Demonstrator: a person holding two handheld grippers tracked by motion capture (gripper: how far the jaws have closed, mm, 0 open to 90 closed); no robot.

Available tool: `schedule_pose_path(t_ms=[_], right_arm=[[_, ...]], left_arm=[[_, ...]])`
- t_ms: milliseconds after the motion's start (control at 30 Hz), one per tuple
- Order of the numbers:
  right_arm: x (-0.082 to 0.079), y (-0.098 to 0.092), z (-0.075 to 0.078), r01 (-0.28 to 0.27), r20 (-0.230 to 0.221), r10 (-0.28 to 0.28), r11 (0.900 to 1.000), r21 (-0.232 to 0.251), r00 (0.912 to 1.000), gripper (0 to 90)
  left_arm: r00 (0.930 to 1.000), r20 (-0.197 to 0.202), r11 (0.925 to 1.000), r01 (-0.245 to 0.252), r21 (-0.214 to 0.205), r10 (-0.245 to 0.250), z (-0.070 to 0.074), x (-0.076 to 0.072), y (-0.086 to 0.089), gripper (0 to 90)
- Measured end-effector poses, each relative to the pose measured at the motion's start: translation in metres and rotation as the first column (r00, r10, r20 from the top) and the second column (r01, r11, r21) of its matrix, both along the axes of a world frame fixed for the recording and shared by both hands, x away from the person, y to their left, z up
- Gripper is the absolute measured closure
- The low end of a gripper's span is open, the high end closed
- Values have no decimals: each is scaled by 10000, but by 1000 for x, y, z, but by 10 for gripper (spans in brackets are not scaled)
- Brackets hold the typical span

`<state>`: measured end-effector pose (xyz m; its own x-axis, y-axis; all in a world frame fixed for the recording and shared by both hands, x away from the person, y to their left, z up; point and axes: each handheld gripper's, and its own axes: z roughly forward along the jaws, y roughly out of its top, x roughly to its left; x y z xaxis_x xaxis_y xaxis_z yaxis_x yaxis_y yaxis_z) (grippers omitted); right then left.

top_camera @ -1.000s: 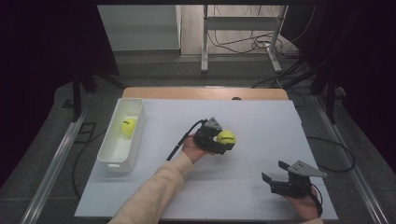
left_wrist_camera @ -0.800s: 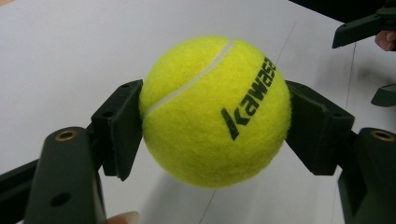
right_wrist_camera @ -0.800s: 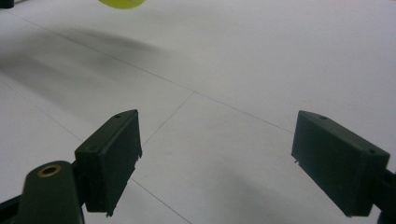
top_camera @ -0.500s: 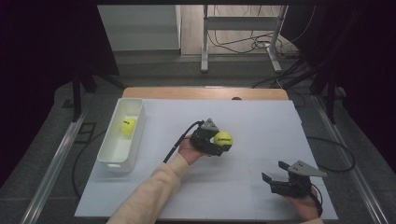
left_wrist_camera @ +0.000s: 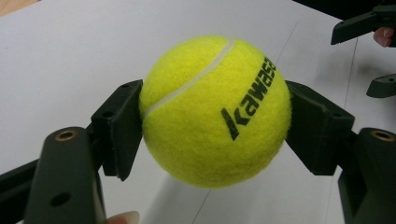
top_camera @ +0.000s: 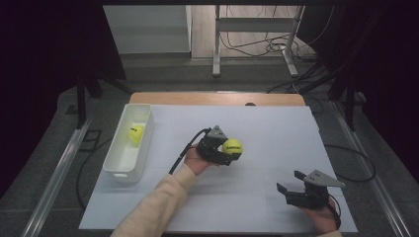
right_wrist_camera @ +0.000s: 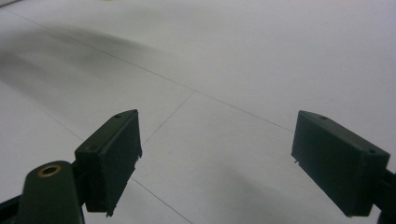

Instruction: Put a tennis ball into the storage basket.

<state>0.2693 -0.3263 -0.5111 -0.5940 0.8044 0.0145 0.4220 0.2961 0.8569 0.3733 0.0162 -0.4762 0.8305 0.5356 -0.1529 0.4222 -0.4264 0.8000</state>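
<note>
Figure. The left gripper (top_camera: 232, 152) held a yellow tennis ball (top_camera: 232, 146) near the middle of the white table (top_camera: 276, 128); in the left gripper view its two black pads pressed on opposite sides of the ball (left_wrist_camera: 215, 112), which sat lifted clear of the surface with its shadow beneath. We judged the step in hand to be the carrying of this ball to the white bin (top_camera: 126, 163), which stood at the left edge of the table with its long axis running away from the person. The bin lay to the left of the held ball, well apart from it, and the left hand (top_camera: 195, 160) was plainly the nearer one to it. A second tennis ball (top_camera: 136, 133) already lay inside the bin, toward its far half, so we judged the near half to offer the freer place for a drop. Nothing stood on the bare table between the gripper and the bin; only the bin's near wall had to be cleared, and the gripper's own cable (top_camera: 185, 150) trailed on that side. The right gripper (top_camera: 291, 190) rested at the near right corner, its jaws wide apart with nothing between them, as the right gripper view (right_wrist_camera: 215, 158) confirmed, and well away from the path.
</note>
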Motion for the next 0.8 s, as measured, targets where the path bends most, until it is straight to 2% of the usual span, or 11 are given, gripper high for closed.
schedule_pose_path(t_ms=[433,800], right_arm=[[-1,3,1,-76,27,77,9999,-128,10000,163],[0,4,0,-104,13,104,9999,-95,9999,163]], left_arm=[[9997,-36,9995,-236,-195,235,0,-4,12,268],[9996,-26,9994,-280,-197,280,0,-7,19,267]])
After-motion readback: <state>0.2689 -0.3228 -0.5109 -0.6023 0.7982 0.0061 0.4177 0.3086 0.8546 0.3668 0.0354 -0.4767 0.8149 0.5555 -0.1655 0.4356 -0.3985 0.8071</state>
